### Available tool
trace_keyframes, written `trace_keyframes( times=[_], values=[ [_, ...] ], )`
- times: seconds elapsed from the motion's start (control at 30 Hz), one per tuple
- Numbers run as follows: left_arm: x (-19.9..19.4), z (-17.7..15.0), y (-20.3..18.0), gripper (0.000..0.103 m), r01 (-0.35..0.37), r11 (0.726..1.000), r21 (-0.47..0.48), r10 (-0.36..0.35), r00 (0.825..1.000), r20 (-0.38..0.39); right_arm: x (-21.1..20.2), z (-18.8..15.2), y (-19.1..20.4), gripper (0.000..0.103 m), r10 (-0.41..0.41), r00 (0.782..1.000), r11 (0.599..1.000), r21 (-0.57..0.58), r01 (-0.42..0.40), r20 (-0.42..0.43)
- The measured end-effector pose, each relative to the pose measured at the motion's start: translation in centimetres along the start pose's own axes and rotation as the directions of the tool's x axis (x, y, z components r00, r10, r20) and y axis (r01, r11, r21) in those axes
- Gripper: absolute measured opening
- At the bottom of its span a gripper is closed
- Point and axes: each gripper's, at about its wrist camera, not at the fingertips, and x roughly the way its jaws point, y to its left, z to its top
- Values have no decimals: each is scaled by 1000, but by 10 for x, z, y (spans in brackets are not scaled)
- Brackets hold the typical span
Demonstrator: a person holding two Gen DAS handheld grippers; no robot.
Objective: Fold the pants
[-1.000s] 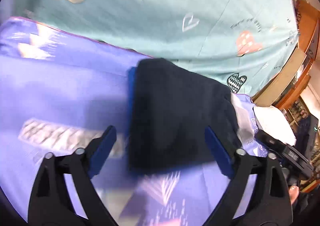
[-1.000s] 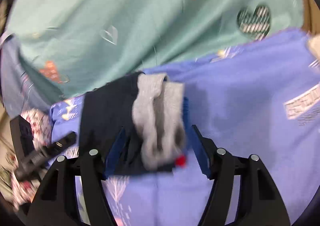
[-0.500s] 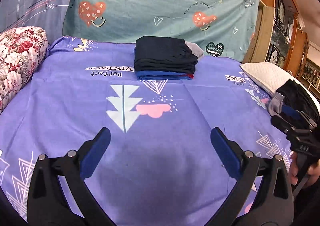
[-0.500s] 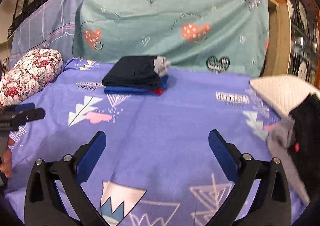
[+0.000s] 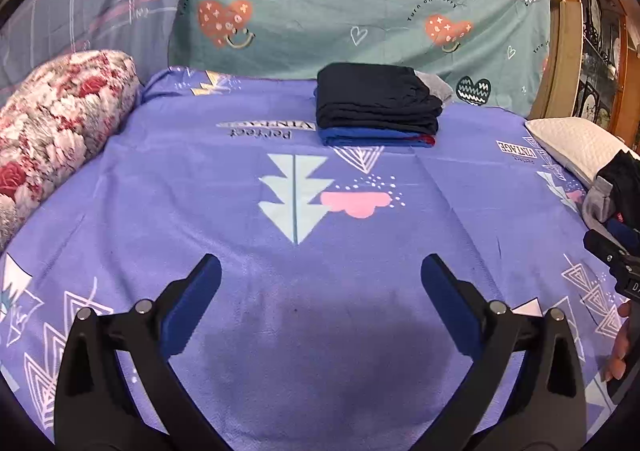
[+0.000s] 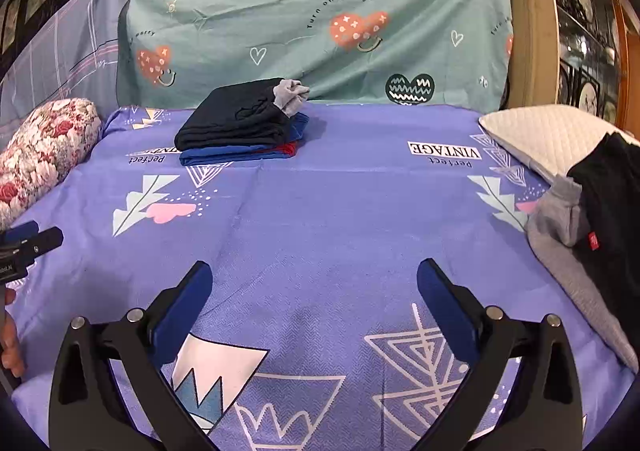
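On the far side of the bed (image 5: 360, 291), a dark pair of pants (image 5: 376, 99) lies folded on top of a blue folded garment (image 5: 372, 137), just in front of the green sheet (image 5: 360, 3) hung behind. At the right edge, beside a white pillow (image 6: 540, 135), an unfolded heap of black and grey clothing (image 6: 592, 211) lies loose; this looks like the next piece to fold.

The left tool (image 5: 320, 279) hangs over bare bedsheet with its jaws spread wide and nothing between them. The right tool (image 6: 314, 283) has just been opening; its jaws stand at their widest and are empty too.

The heap is soft, light knit cloth that will sag and bunch, not hold a shape. The grey ribbed band (image 6: 560, 211) is probably the waistband and looks thicker, so it gives the firmest pinch. Taking it at two separated points, one per tool, should let the legs hang straight before the cloth is laid flat.
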Motion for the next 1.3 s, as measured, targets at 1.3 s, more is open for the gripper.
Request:
trace_keyframes(
  times=[1.3],
  values=[
    [-9,2,5,101,-115,993,9,114,990,79,8,1,-11,102,-8,999,999,42,10,-49]
  ],
)
